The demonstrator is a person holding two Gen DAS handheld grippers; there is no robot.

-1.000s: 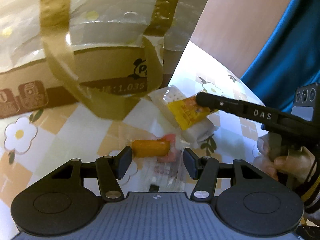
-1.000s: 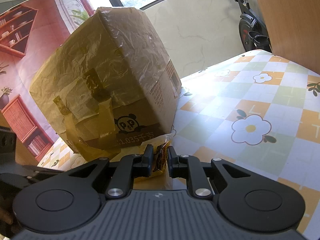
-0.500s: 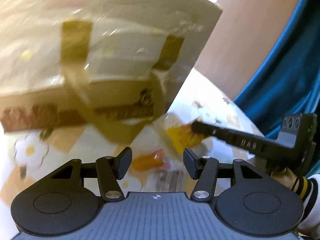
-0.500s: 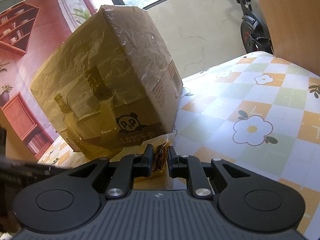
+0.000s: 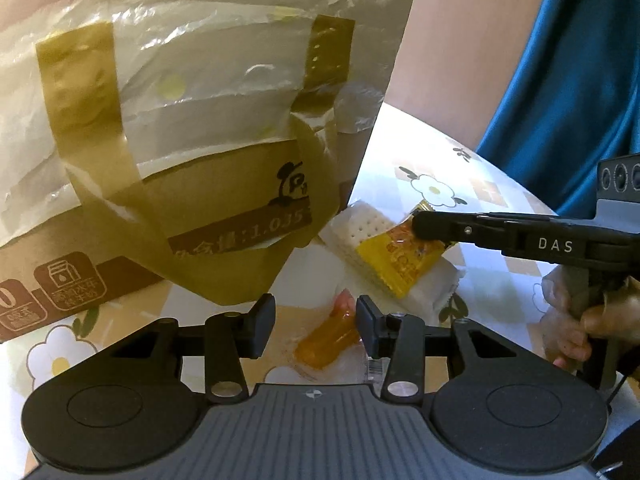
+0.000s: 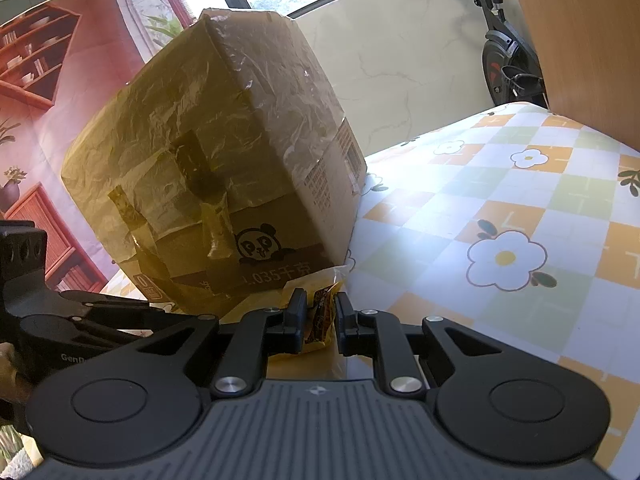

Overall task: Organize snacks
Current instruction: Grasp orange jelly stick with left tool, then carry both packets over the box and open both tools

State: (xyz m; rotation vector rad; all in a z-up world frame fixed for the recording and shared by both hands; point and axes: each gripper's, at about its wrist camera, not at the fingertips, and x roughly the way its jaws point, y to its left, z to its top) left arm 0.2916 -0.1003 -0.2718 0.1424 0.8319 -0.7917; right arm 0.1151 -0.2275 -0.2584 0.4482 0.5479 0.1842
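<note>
A yellow snack packet is seen lifted at one end, tilted, resting over a clear-wrapped stack of white crackers on the flowered tablecloth. Nearer, an orange sausage-shaped snack in clear wrap is laid flat. All are placed just beside a taped cardboard box.

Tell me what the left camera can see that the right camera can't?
Only the left wrist view shows the orange candy lying between the open left gripper fingers, the white cracker pack, and the person's blue shirt. Only the right wrist view shows the exercise bike, the window and the bookshelf backdrop. Both show the taped cardboard box, the flowered tablecloth, and the yellow snack packet pinched in the right gripper.
</note>
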